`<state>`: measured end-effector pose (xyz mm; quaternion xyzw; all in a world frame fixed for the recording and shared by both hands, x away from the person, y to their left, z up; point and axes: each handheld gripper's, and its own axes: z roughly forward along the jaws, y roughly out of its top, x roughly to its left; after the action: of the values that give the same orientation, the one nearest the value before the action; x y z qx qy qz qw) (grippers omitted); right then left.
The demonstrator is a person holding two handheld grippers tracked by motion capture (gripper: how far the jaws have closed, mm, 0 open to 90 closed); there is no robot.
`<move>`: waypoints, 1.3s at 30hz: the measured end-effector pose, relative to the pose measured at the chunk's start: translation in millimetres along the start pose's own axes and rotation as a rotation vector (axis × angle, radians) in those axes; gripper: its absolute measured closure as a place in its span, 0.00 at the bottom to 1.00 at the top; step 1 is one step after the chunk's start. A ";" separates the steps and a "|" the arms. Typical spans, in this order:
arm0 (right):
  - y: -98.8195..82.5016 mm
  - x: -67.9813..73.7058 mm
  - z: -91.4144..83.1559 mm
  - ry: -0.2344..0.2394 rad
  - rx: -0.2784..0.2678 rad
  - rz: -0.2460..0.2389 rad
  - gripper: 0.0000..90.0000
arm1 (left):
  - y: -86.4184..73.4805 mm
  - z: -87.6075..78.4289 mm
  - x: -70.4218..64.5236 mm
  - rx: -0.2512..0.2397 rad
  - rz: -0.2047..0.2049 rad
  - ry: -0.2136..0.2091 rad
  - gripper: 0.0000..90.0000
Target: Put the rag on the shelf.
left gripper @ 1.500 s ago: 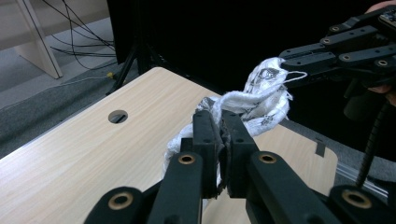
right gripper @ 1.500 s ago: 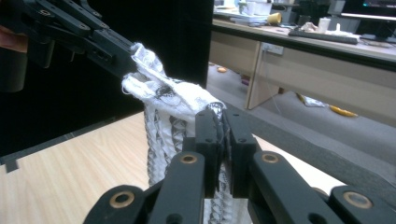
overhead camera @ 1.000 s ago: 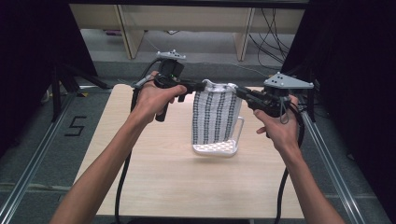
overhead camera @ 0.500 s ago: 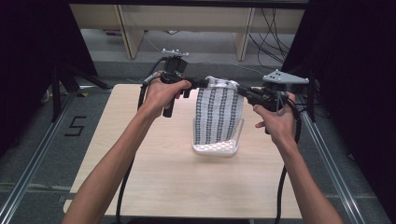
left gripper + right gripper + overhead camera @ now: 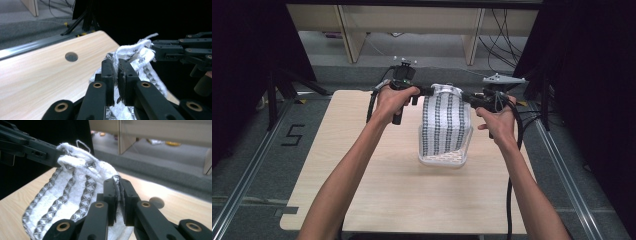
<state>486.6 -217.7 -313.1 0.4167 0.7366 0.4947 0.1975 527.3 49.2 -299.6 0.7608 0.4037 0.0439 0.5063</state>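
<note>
Hanging upright btwn both grippers, cloth (image 5: 445,121) now sits squarer, hem on table (image 5: 362,165). Left gripper (image 5: 421,91) and right gripper (image 5: 467,98) have drawn closer, each clamped on a top corner. Prob. lowering to fold.

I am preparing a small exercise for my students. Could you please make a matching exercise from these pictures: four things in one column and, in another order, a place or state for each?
Things:
1. left gripper
2. right gripper
3. towel
4. table

Places or states:
A. pale wood with a round hole
B. shut on the towel's top left corner in the high view
C. white with dark stripes, hanging between both grippers
D. shut on the towel's top right corner in the high view

Pairs: 1-B, 2-D, 3-C, 4-A
</note>
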 end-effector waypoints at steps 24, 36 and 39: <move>-7.5 0.4 0.6 -0.036 0.094 0.010 0.51 | -21.5 -14.5 2.7 0.087 0.090 0.059 0.30; -15.4 10.2 -16.3 0.029 0.059 -0.015 0.49 | -40.6 -40.7 9.3 0.055 0.073 0.088 0.20; -19.6 14.8 -17.4 0.037 0.056 -0.008 0.48 | -46.4 -49.9 7.5 0.061 0.102 0.081 0.20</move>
<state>457.7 -218.8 -321.3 0.4101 0.7553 0.4807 0.1741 482.2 98.3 -315.5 0.7931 0.3858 0.0880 0.4631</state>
